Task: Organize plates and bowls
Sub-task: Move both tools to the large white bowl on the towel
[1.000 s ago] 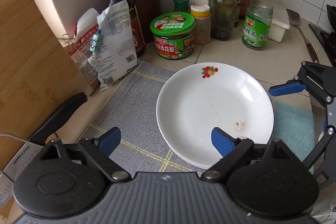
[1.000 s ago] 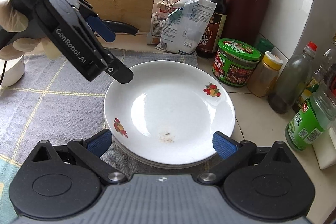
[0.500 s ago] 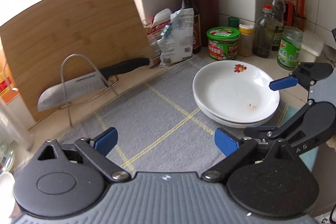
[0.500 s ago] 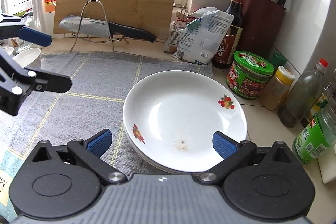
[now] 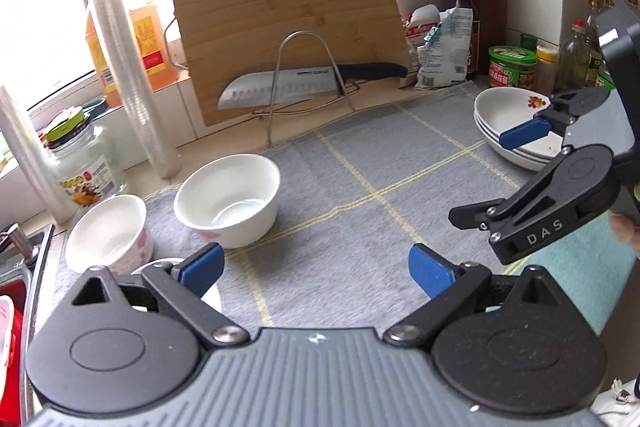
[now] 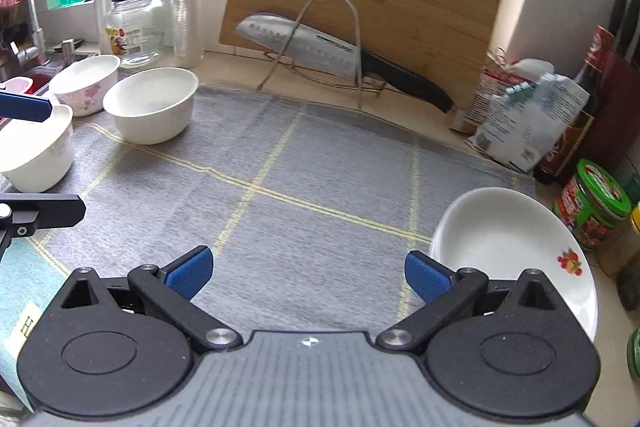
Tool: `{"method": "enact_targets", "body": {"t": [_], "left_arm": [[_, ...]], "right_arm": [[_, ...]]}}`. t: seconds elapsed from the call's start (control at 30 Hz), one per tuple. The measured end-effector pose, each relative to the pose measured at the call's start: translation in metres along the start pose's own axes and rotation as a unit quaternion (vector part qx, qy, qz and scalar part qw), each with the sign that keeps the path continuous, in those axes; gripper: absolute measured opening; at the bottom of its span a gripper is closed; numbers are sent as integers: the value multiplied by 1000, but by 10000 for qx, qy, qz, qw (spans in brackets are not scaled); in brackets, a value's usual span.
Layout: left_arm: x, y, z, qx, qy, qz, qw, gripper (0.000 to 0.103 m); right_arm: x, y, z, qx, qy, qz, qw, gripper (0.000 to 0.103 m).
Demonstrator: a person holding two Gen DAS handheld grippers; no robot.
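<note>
Empty left tool [image 5: 316, 269] over grey mat [image 5: 360, 187], white bowls [image 5: 228, 199] left, plates [image 5: 504, 119] right

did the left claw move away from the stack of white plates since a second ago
Yes. The left claw, open and empty, has swung left: the stack of white plates now sits at the far right of its view, and the white bowls have come into view.

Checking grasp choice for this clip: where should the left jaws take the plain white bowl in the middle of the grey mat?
Probably the rim of the plain white bowl, one jaw inside and one outside, coming from above on the near side. It stands upright and open, its wall looks too wide to span, and the near rim is clear of the pink-patterned bowl beside it.
</note>
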State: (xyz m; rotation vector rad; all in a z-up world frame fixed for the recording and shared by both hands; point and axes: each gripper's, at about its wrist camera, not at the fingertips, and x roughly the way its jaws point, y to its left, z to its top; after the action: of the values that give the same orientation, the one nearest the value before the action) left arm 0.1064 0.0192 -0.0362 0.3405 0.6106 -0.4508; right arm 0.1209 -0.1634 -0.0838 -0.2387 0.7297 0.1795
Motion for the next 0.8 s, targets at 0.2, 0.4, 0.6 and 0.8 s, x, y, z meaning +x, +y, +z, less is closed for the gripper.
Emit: {"method": "enact_targets", "body": {"t": [0.2, 0.4, 0.6, 0.8], "left_arm": [[-17, 61, -38, -221, 22, 41, 9997, 99], [-15, 108, -72, -532, 300, -8, 9981, 99], [-4, 128, -91, -573, 449, -322, 9968, 99], [7, 129, -89, -265, 352, -566, 9974, 99]], "right_arm": [[8, 62, 28, -151, 9, 250, 9996, 103], [11, 108, 52, -308, -24, 352, 9989, 103], [16, 133, 68, -420, -18, 432, 9982, 103], [25, 151, 78, -493, 70, 595, 9970, 103]]}}
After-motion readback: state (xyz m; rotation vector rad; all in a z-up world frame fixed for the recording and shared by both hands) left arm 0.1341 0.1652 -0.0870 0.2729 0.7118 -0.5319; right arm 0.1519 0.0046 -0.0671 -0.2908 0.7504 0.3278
